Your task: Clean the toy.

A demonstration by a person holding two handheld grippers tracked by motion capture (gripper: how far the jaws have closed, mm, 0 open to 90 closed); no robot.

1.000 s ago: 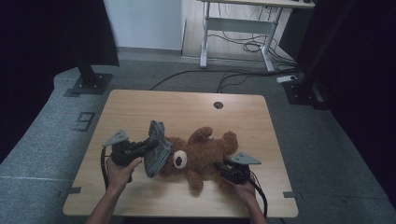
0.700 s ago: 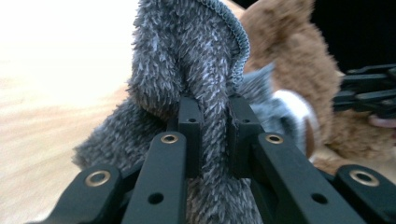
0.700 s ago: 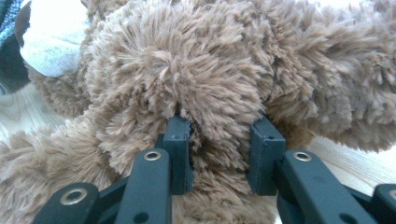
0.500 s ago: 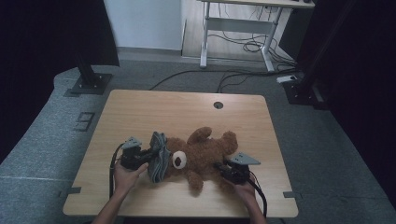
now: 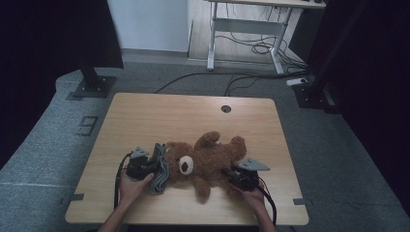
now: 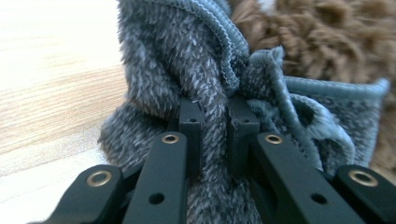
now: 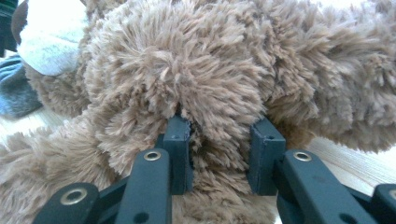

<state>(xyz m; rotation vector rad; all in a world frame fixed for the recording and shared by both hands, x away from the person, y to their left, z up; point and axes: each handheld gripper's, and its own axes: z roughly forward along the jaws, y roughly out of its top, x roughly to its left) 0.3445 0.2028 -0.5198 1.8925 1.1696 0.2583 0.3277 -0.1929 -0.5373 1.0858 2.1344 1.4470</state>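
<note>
We are looking down on a wooden table [image 5: 145,116] in the middle of the frame, with a brown teddy bear [image 5: 212,157] lying on its back just below the centre, head toward the left. A person's forearms are coming in from the bottom edge.

Over the last second the left gripper [image 5: 151,166] has been travelling from the lower left toward the bear, carrying a grey fleecy cloth [image 5: 160,166]. The cloth is now pressing against the left side of the bear's head, where a second ago a gap of bare table was separating them. We are reading this as the cloth being brought up to go onto or around the bear; it is not yet covering any of it.

In the left gripper view, the left gripper [image 6: 215,112] is pinching a bunched fold of the grey cloth [image 6: 187,60] tightly between its jaws, with brown fur [image 6: 322,37] in the upper right of the frame.

The right gripper [image 5: 231,175], at the lower right of the bear, is staying put. In the right gripper view, the right gripper [image 7: 223,128] is squeezing a tuft of the teddy bear [image 7: 196,70], probably a leg, its jaws part closed around the plush.

There are no containers on the table; we are seeing a round cable hole [image 5: 226,108] near its far edge.
</note>
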